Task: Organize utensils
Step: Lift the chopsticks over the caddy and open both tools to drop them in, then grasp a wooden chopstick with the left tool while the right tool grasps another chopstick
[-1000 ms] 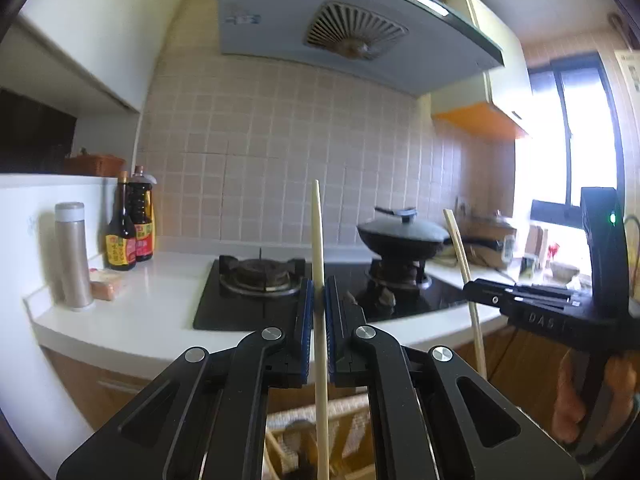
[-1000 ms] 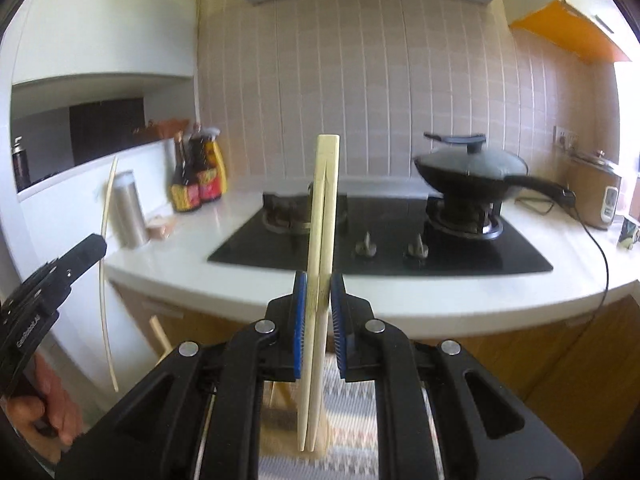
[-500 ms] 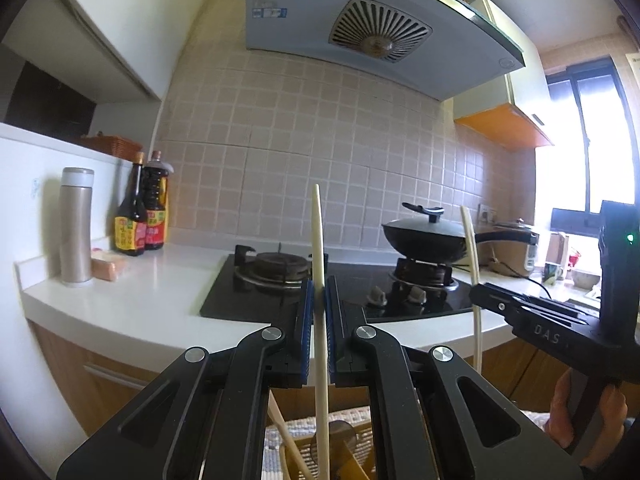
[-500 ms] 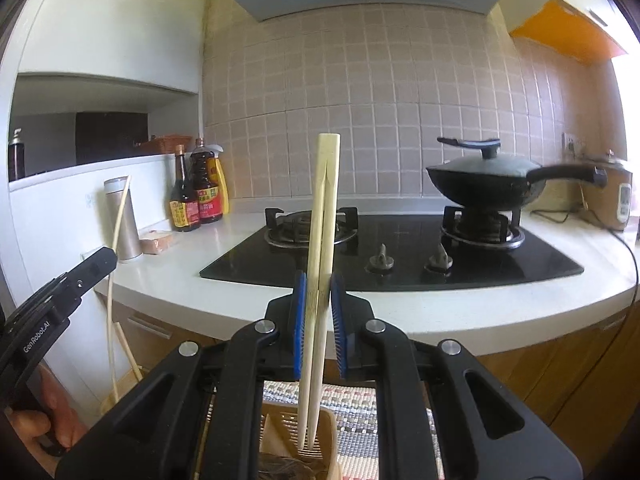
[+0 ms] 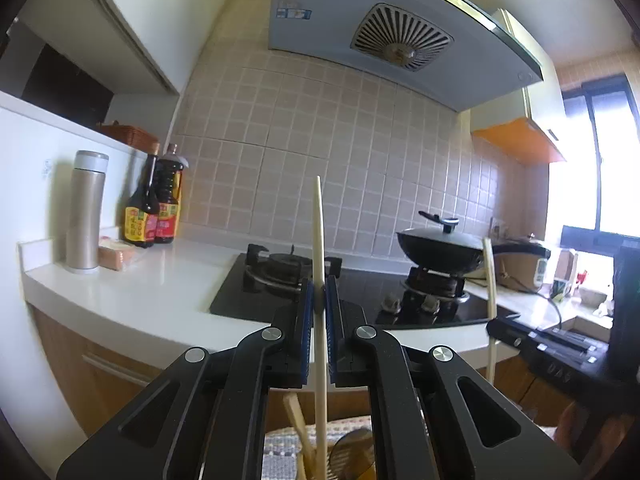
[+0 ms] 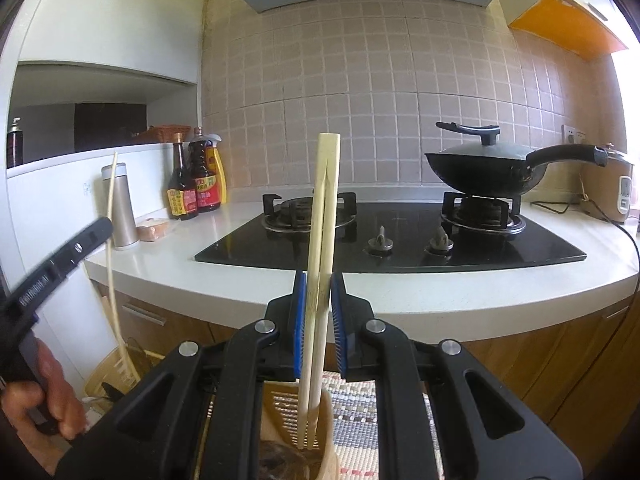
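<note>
My left gripper (image 5: 319, 312) is shut on a single pale chopstick (image 5: 319, 248) held upright; its lower end reaches into a holder (image 5: 348, 456) with other utensils below. My right gripper (image 6: 319, 304) is shut on a pair of pale chopsticks (image 6: 324, 208), also upright, with their lower tips inside a tan utensil holder (image 6: 320, 432). The right gripper (image 5: 560, 360) with its chopsticks (image 5: 490, 280) shows at the right of the left wrist view. The left gripper (image 6: 60, 264) with its chopstick (image 6: 112, 240) shows at the left of the right wrist view.
A white counter (image 6: 400, 292) curves ahead with a black gas hob (image 6: 400, 236), a lidded wok (image 6: 484, 168), sauce bottles (image 6: 196, 184) and a steel flask (image 6: 120, 208). A rice cooker (image 6: 608, 188) stands at the right. A woven mat (image 6: 360, 420) lies below. Wooden cabinets sit under the counter.
Both grippers have dropped lower with their chopsticks; the counter now sits higher in view, and the chopstick tips have gone down into the holders.
</note>
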Action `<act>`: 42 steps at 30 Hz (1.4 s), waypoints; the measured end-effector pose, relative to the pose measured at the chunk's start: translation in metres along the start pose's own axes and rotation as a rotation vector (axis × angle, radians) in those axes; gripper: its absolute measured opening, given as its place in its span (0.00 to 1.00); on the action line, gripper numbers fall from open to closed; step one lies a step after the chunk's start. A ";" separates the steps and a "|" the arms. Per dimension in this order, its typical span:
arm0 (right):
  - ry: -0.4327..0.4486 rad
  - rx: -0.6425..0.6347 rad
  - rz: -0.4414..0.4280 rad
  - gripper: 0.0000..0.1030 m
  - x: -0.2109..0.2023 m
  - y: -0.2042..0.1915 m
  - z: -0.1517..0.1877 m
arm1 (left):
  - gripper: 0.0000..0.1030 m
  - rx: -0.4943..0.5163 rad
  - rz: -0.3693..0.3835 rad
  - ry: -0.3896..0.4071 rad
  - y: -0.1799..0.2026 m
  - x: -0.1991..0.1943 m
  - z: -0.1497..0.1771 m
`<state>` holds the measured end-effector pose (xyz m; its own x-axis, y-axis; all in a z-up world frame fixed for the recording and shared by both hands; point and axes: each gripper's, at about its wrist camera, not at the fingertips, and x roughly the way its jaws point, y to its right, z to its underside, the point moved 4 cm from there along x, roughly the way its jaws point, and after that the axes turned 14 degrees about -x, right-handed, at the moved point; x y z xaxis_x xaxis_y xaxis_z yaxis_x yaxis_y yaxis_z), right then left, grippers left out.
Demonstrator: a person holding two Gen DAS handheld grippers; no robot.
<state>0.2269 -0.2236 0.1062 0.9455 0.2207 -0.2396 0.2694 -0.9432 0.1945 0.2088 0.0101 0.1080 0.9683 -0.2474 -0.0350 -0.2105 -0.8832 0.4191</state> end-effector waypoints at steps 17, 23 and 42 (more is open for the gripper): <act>-0.167 0.151 -0.107 0.56 -0.077 0.038 0.032 | 0.57 -0.063 0.052 -0.139 -0.009 -0.073 0.016; -0.437 0.043 -0.187 0.56 -0.088 0.001 0.061 | 0.60 -0.078 0.079 -0.244 -0.004 -0.097 0.019; -1.015 0.016 -0.431 0.30 -0.097 -0.099 0.192 | 0.43 0.125 -0.039 -1.086 0.003 -0.125 0.182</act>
<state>0.0733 -0.1996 -0.0721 0.1805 0.2322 -0.9558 0.5315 -0.8407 -0.1039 0.0622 -0.0336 -0.0515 0.3529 -0.3835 -0.8535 -0.2538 -0.9172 0.3072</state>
